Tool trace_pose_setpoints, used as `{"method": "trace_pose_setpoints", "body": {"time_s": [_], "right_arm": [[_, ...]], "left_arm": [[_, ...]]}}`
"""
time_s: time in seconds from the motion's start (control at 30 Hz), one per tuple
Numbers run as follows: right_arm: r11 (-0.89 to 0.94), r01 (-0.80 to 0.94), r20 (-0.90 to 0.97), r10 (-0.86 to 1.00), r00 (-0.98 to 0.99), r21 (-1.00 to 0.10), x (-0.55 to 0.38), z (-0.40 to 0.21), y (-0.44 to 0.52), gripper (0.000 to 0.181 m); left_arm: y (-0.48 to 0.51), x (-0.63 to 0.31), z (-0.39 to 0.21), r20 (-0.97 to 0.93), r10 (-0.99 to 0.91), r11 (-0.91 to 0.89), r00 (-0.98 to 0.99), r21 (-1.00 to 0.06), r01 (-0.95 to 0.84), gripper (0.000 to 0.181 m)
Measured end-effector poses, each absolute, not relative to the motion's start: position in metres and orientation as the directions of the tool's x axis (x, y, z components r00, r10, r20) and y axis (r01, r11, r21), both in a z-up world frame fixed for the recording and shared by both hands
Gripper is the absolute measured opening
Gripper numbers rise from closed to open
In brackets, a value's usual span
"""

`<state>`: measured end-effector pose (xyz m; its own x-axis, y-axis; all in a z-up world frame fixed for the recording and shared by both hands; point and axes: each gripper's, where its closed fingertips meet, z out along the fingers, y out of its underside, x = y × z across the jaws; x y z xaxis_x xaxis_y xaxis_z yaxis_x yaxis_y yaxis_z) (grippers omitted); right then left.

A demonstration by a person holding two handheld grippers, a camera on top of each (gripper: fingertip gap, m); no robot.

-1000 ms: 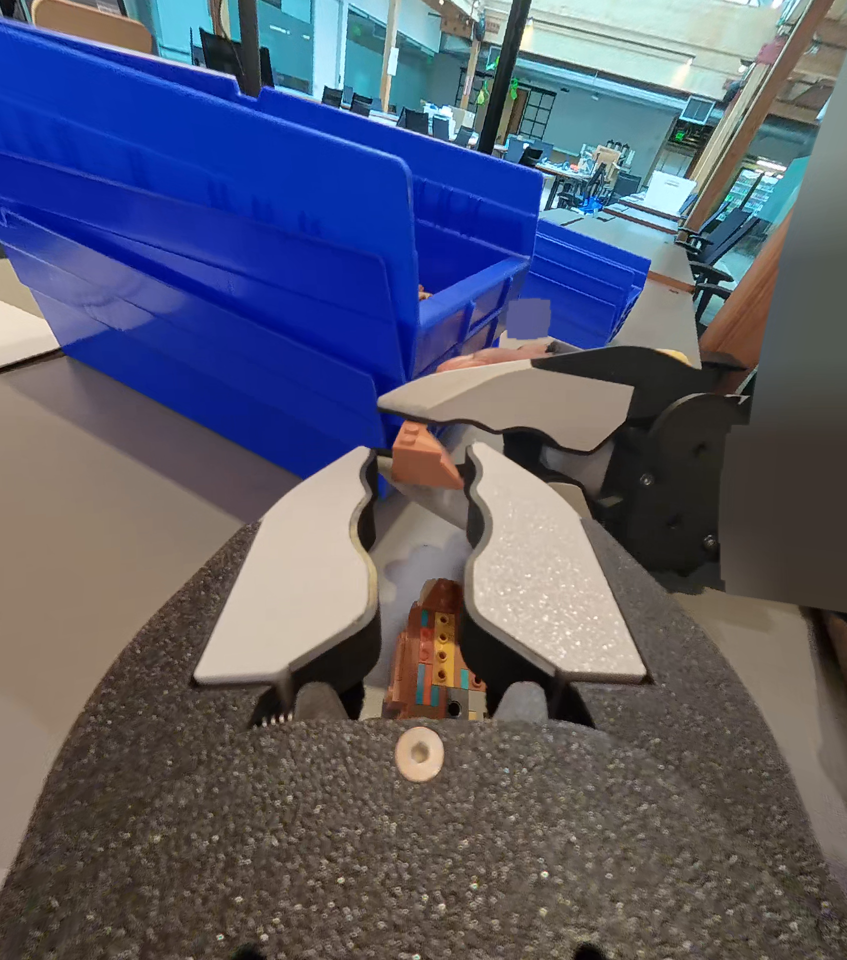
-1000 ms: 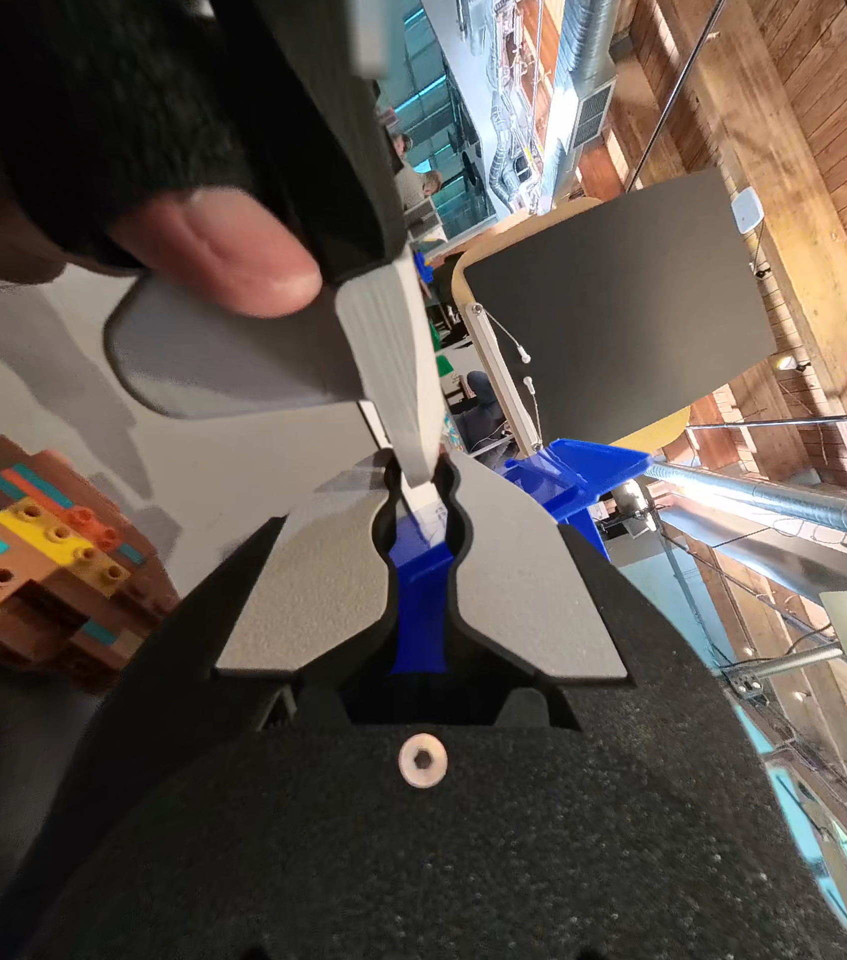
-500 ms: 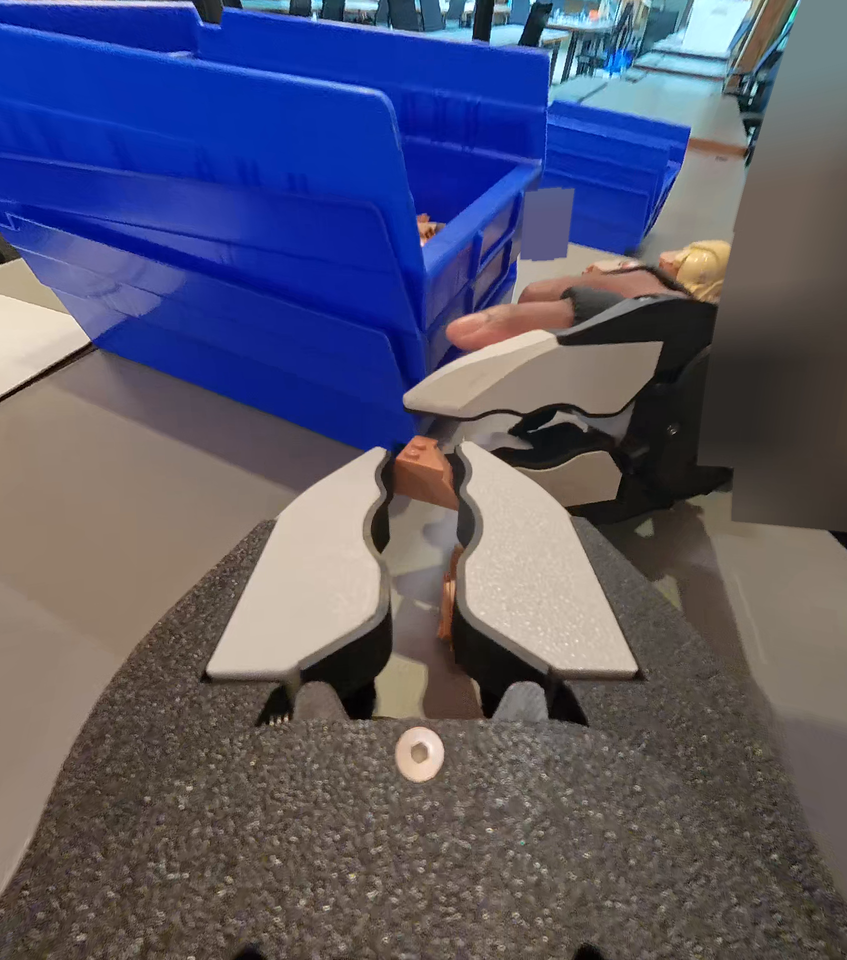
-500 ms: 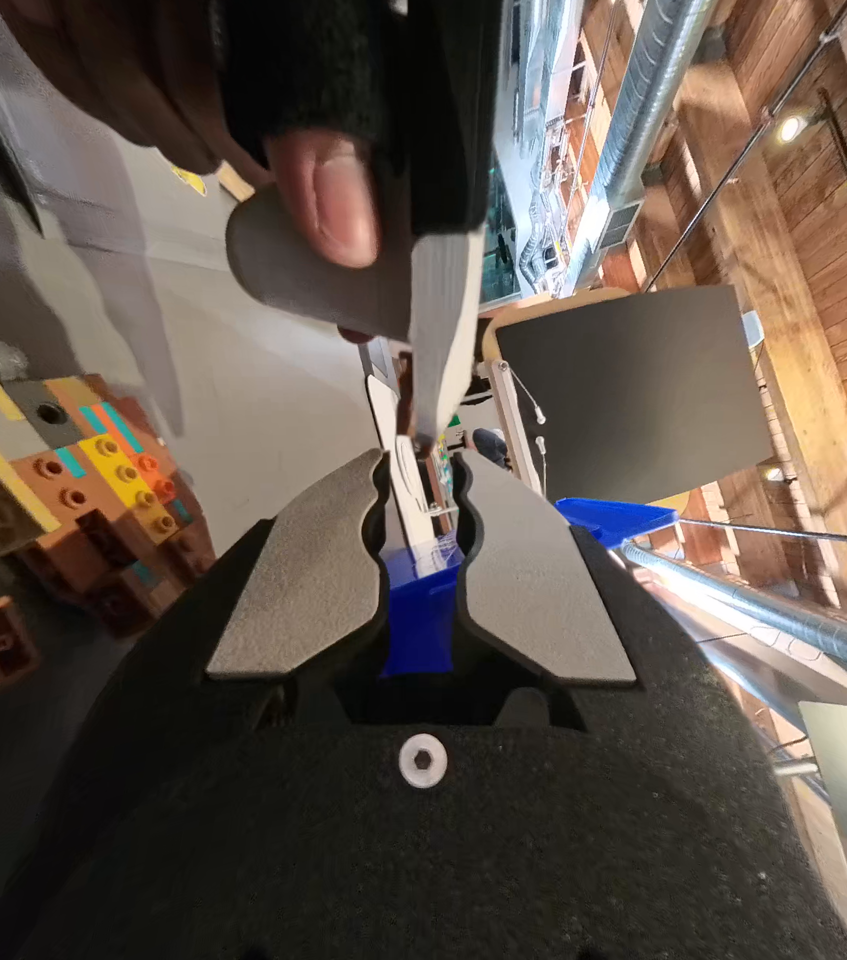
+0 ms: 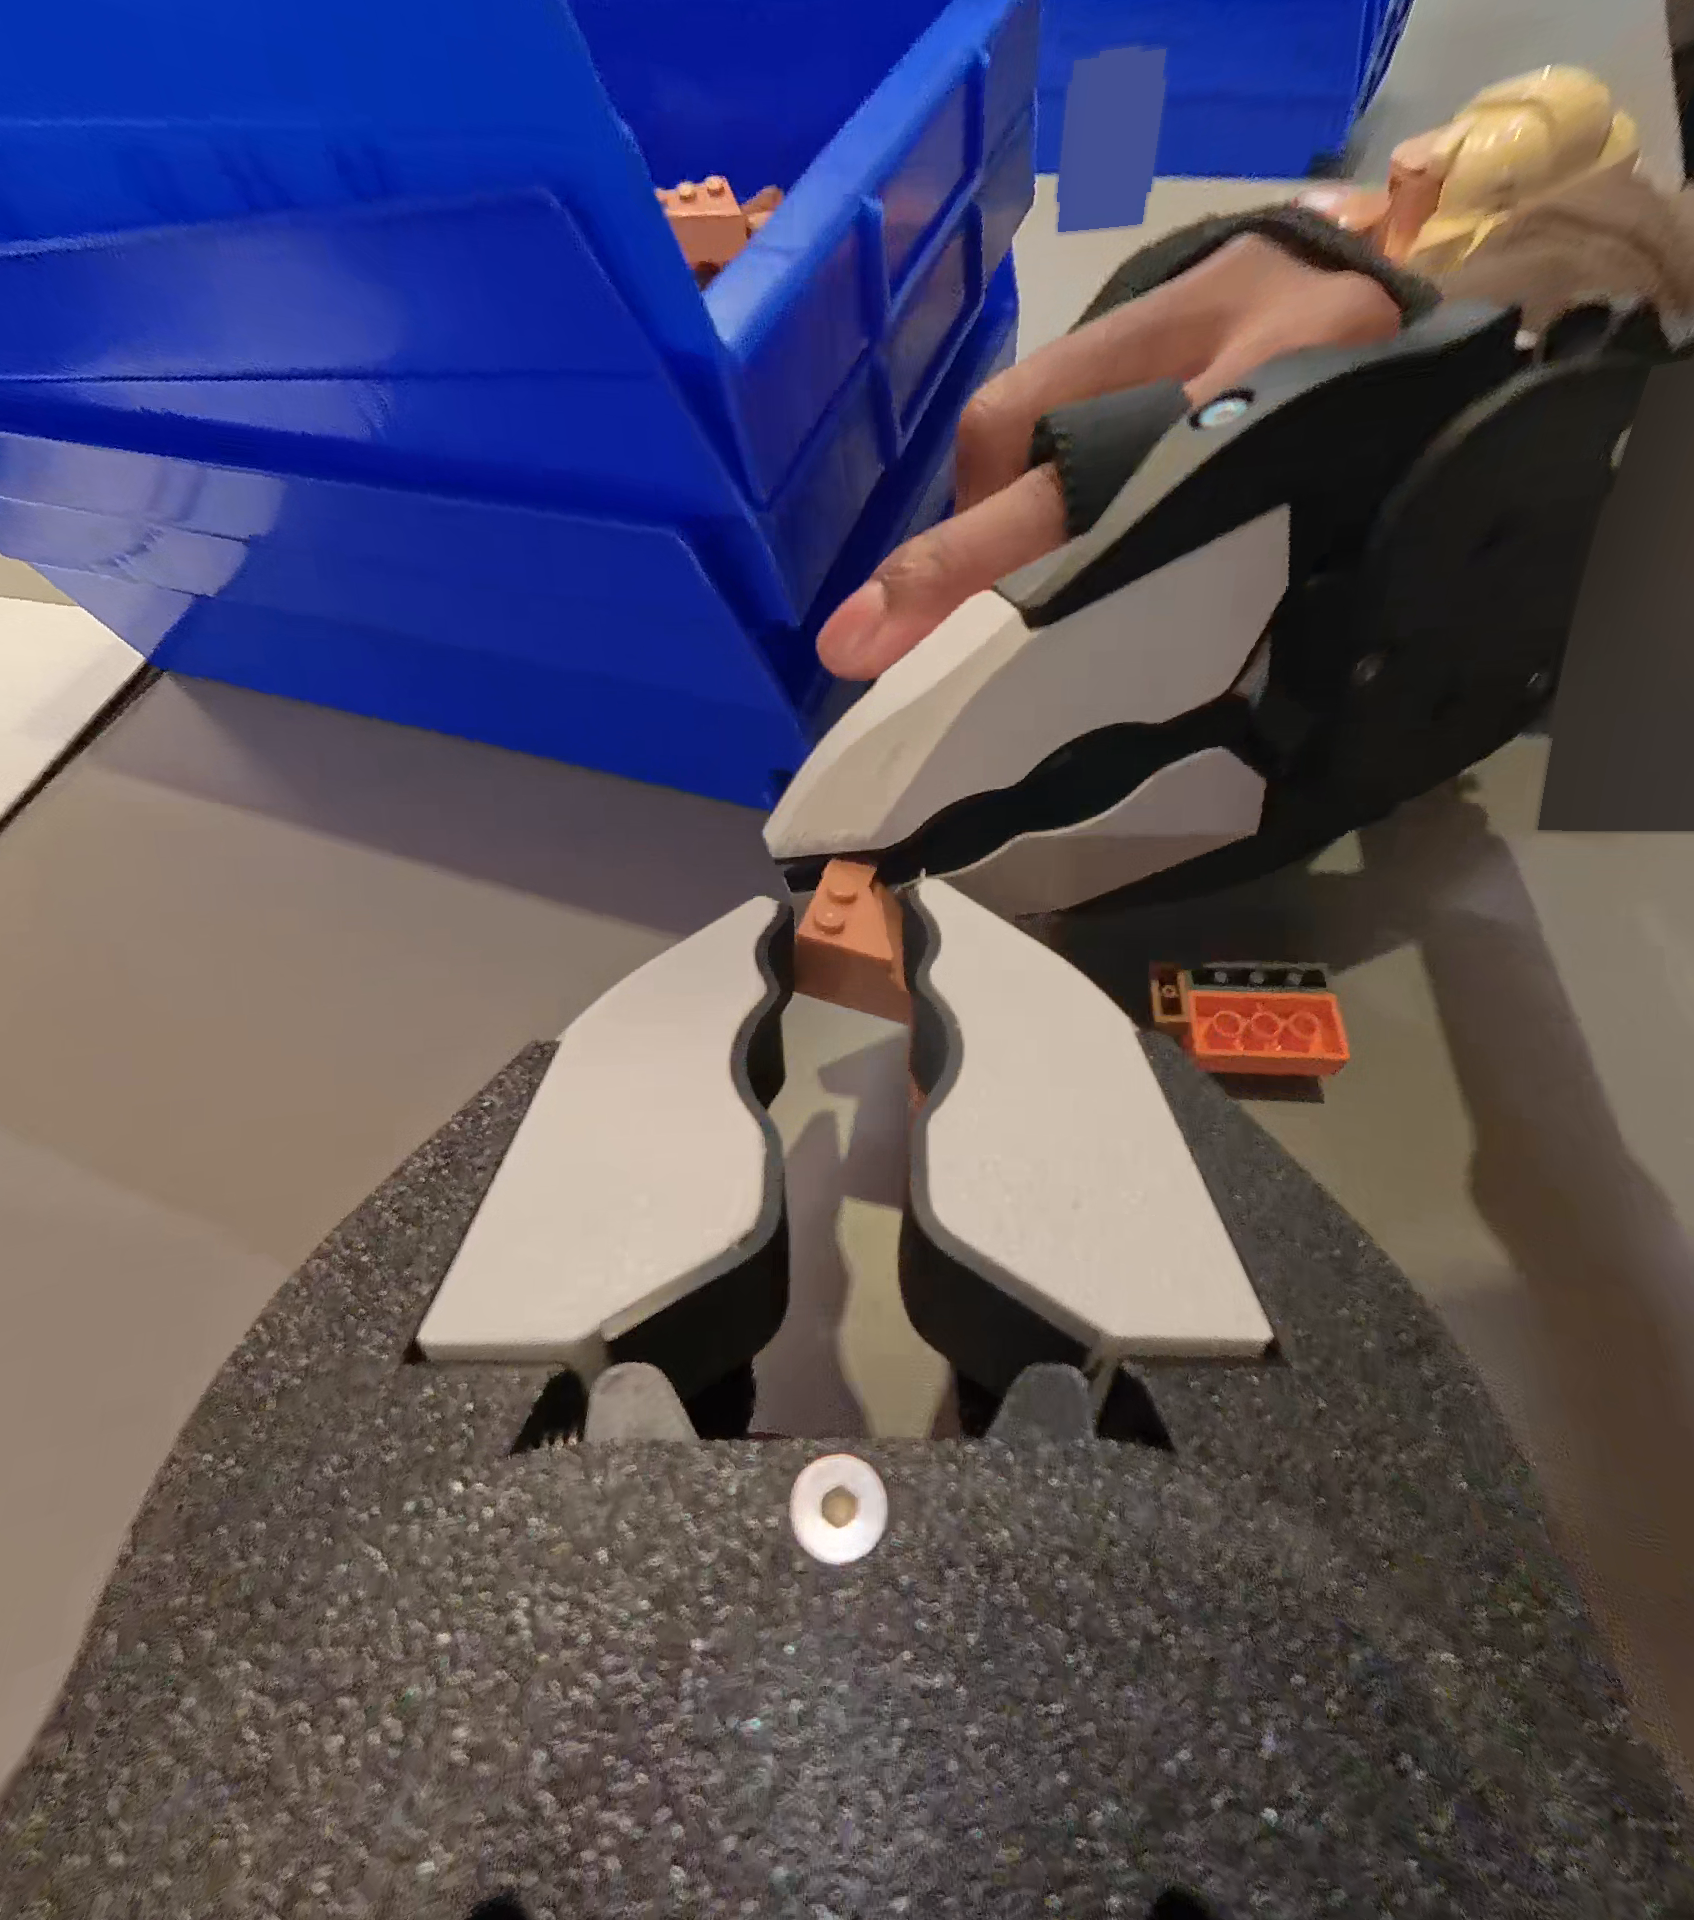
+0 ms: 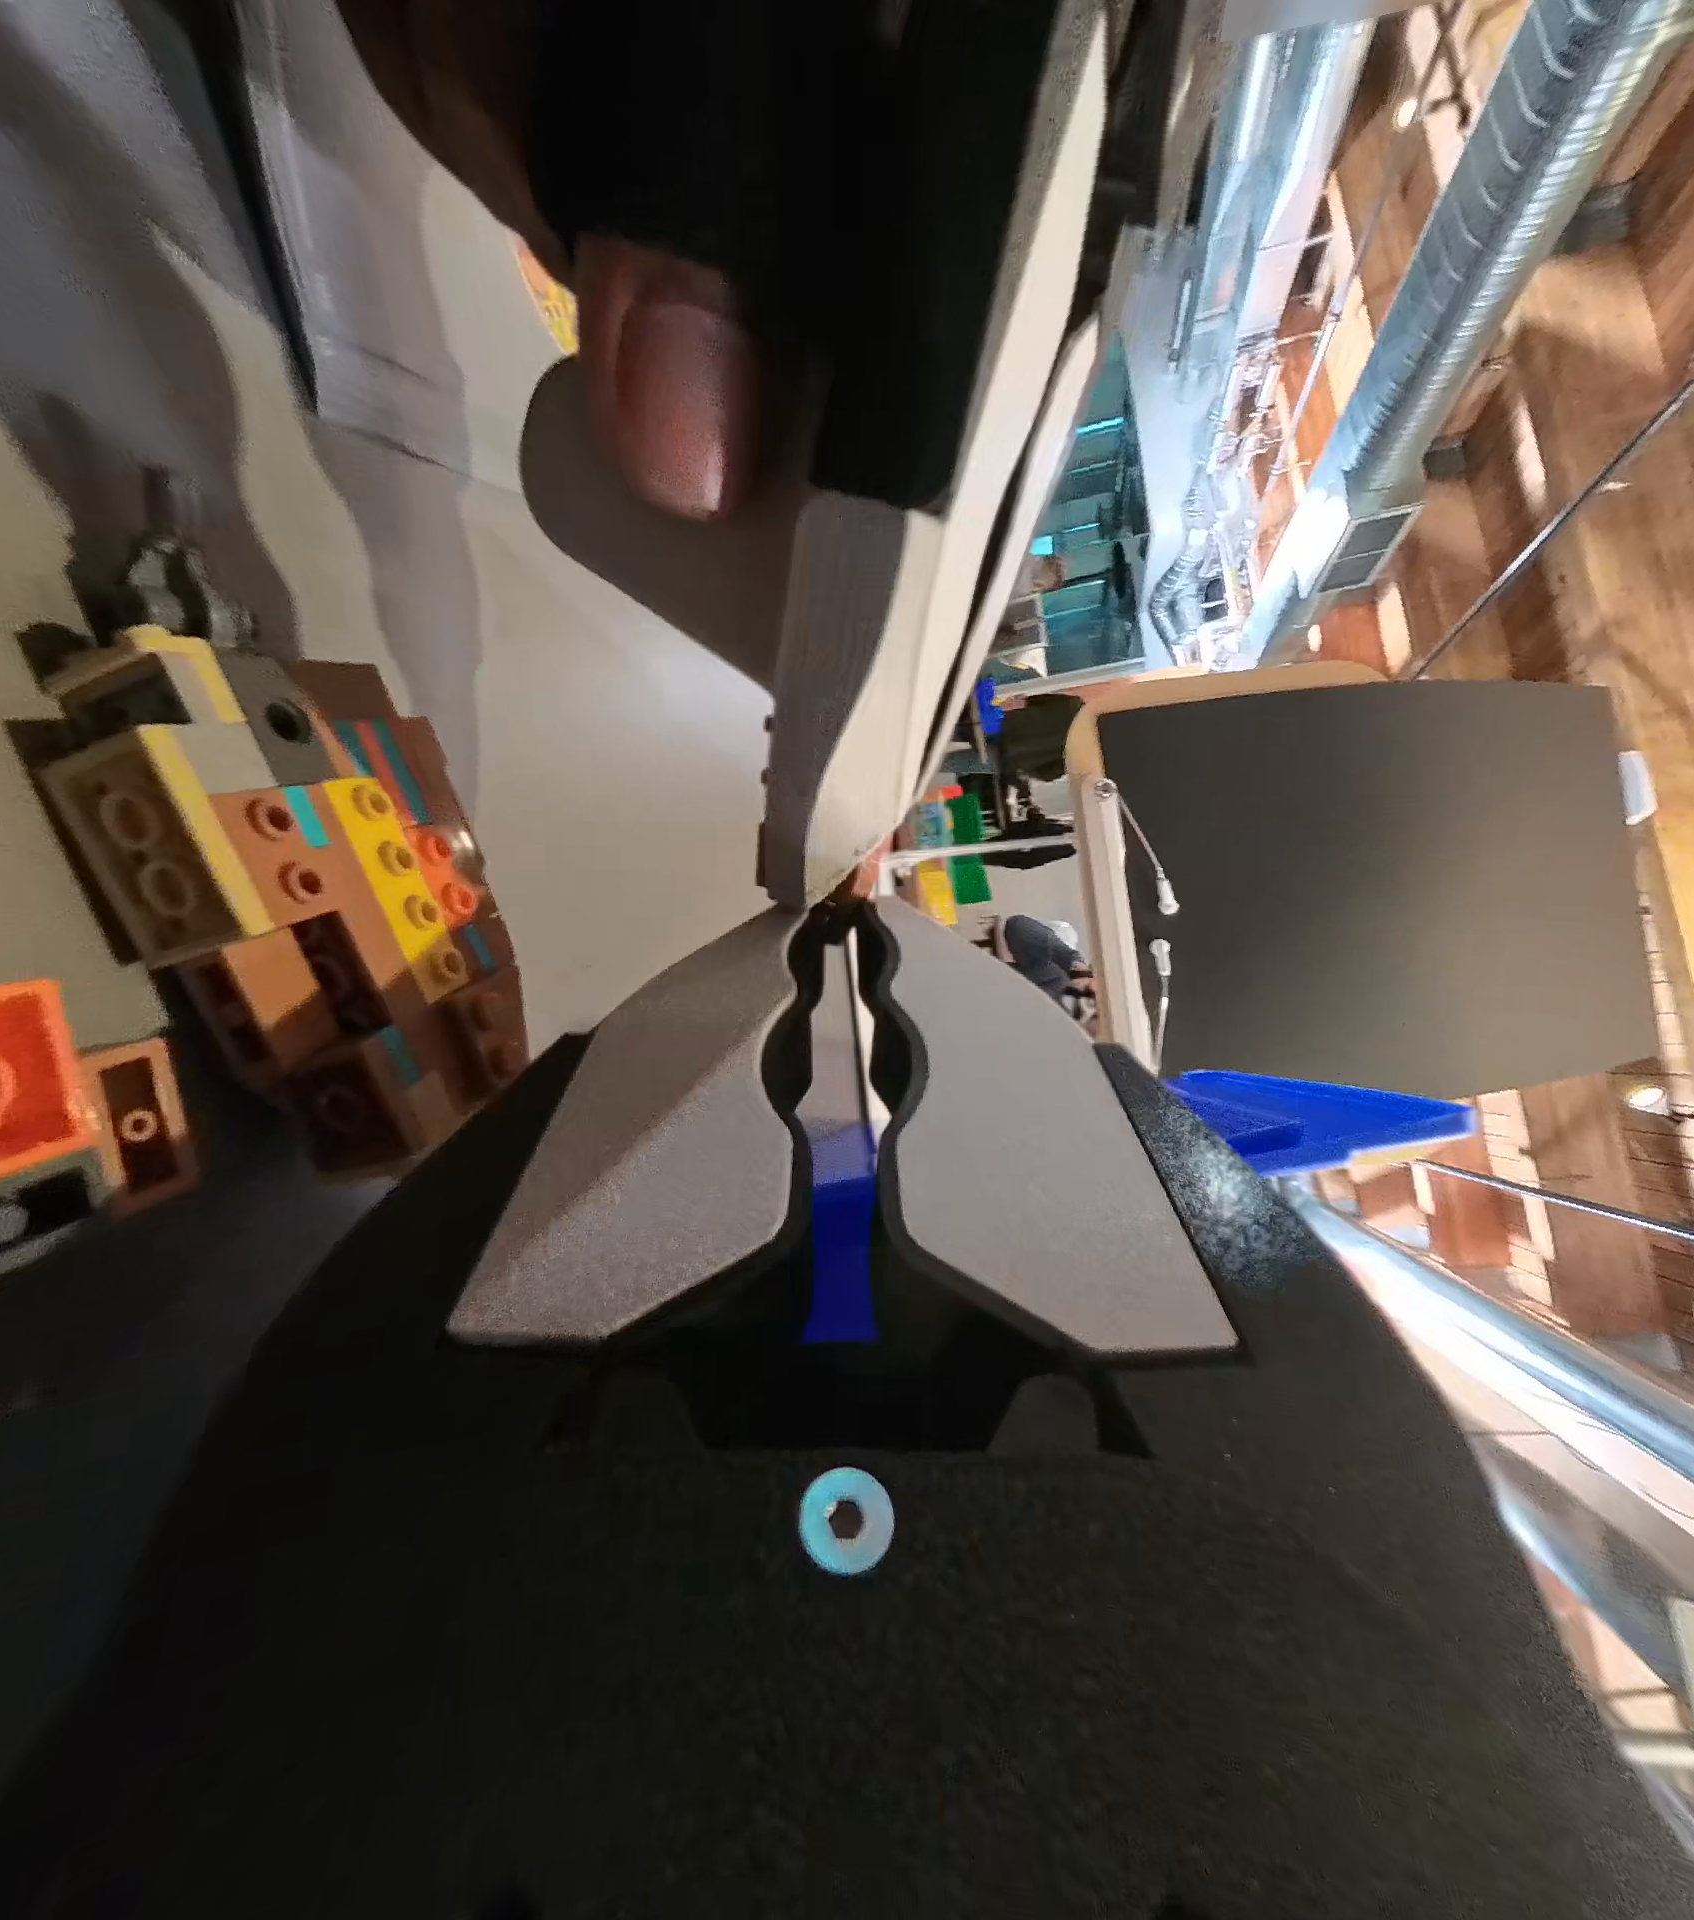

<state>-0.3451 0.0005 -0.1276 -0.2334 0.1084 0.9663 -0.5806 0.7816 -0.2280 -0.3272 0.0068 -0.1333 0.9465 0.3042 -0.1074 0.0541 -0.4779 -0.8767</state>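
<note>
left gripper [image 5: 848,925] clasping brown brick [image 5: 848,951], right gripper [image 5: 848,847] touching

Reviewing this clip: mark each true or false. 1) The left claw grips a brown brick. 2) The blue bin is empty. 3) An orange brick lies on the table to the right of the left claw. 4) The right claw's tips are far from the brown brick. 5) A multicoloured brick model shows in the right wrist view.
1) True: the left claw is shut on the brown brick.
2) False: the blue bin holds brown bricks.
3) True: the orange brick lies on the table.
4) False: the right claw has its tips at that brick.
5) True: the brick model sits at left.
</note>
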Motion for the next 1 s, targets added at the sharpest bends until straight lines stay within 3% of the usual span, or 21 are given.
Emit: {"method": "trace_pose_setpoints", "body": {"time_s": [0.2, 0.37, 0.53, 0.63, 0.73, 1.0], "right_arm": [[0.753, -0.564, 0.919, 0.134, -0.371, -0.338, -0.341, -0.134, -0.001, 0.004], [0.735, -0.583, 0.929, 0.18, -0.323, -0.346, -0.339, -0.122, -0.002, 0.005], [0.622, -0.609, 0.838, 0.529, -0.137, -0.492, -0.337, -0.035, 0.029, 0.005], [0.621, -0.392, 0.704, 0.703, -0.105, -0.678, -0.373, -0.008, 0.083, 0.006], [0.546, -0.193, 0.577, 0.791, -0.203, -0.815, -0.398, -0.017, 0.113, 0.025], [0.583, -0.248, 0.629, 0.754, -0.187, -0.773, -0.386, -0.015, 0.107, 0.029]], "left_arm": [[-0.009, -0.345, -0.149, -0.411, 0.286, -0.675, 0.865, -0.728, -0.123, 0.02], [-0.005, -0.344, -0.139, -0.326, 0.333, -0.596, 0.885, -0.8, -0.071, 0.02], [-0.006, -0.347, -0.134, -0.286, 0.375, -0.56, 0.881, -0.828, -0.031, 0.02], [-0.004, -0.345, -0.132, -0.281, 0.379, -0.551, 0.882, -0.834, -0.029, 0.02], [-0.002, -0.343, -0.13, -0.269, 0.377, -0.539, 0.886, -0.842, -0.027, 0.02], [0.004, -0.339, -0.126, -0.149, 0.378, -0.446, 0.914, -0.894, 0.039, 0.02]]}}
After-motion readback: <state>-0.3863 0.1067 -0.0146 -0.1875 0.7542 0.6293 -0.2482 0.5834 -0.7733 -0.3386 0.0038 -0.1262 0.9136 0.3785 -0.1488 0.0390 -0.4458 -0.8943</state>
